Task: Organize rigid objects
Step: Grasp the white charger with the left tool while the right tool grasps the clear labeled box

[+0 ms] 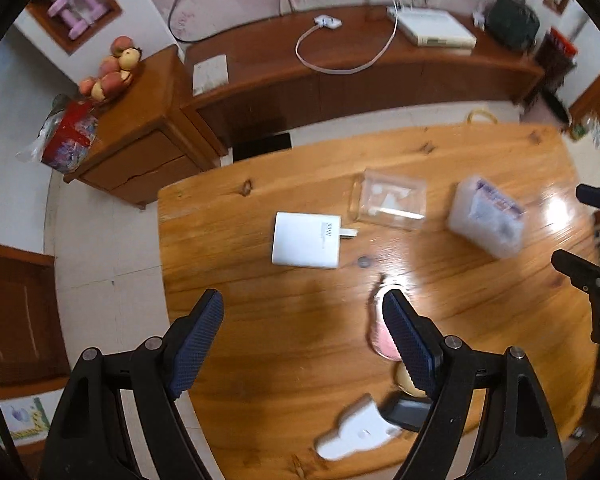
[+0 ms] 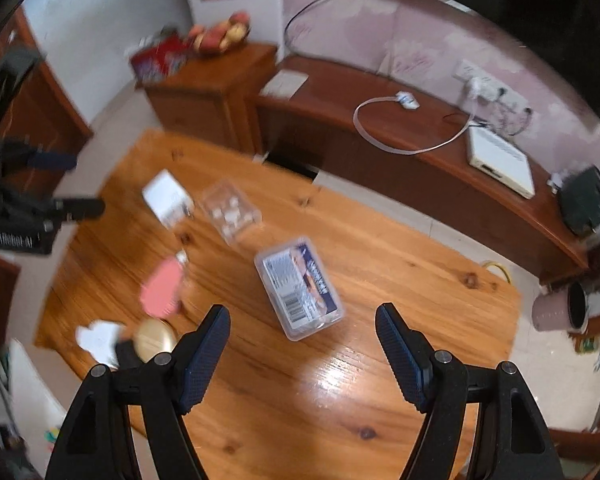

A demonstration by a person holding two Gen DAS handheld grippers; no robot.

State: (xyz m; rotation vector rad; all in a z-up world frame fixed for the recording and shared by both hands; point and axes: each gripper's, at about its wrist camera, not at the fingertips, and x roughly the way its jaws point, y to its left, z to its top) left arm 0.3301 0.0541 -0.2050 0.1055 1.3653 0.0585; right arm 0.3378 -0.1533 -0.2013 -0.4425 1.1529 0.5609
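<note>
Two hand-held grippers above a wooden table strewn with small rigid items, at the approach stage of a tidying task — nothing has yet been picked up, by the look of it.

Left gripper: jaws wide, nothing between the pads; it points steeply down over bare wood. A white charger plug lies just ahead of its fingertips. A pink oval item sits partly hidden behind its right-hand finger; whether the two touch cannot be told.

Right gripper: jaws parted to a moderate width and empty. A lidded clear box with a printed label lies just ahead of it, roughly in line with the gap, apart from both pads.

Other items: a clear plastic case beside the charger, a round gold-coloured object, a white moulded piece and a dark block near the table's near edge. Blur hides finer detail.

Judgement — the likely step is selecting a first object for each hand. The next move calls for lowering each gripper until its pads straddle the target, the right across the labelled box's narrower side, then closing; the smooth box may slide on the glossy wood.
</note>
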